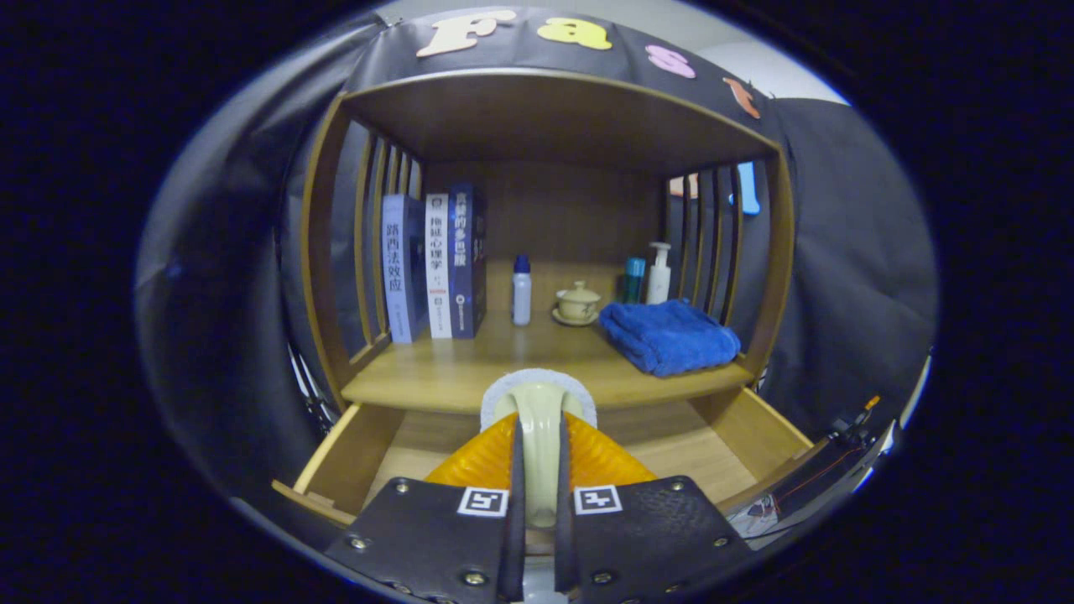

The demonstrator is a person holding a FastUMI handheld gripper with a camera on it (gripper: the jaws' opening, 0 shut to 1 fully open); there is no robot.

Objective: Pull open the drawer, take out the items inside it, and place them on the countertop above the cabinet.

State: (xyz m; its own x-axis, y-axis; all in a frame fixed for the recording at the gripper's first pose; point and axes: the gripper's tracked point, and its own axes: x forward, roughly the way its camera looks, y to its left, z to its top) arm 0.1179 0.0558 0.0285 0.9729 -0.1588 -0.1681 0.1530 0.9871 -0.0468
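The gripper (538, 470) is closed on the cream plastic handle of a white-bristled cleaning brush (538, 407), lifted above the open wooden drawer (671, 449). The brush seems light and stiff but smooth, so hold its handle firmly, and set it on the wooden countertop (453, 369) just above the drawer.

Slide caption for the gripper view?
Gripper shut on a cream handled item, lifted over the open drawer toward the countertop.

My hand-held gripper (537, 470) is closed on a cream handled item (539, 419) above the open drawer (352, 457). On the countertop (445, 373) just beyond, the near left and middle lie bare — books (432, 264) far left, bottle (521, 289) and lidded cup (577, 302) at the back, blue towel (667, 335) filling the right.
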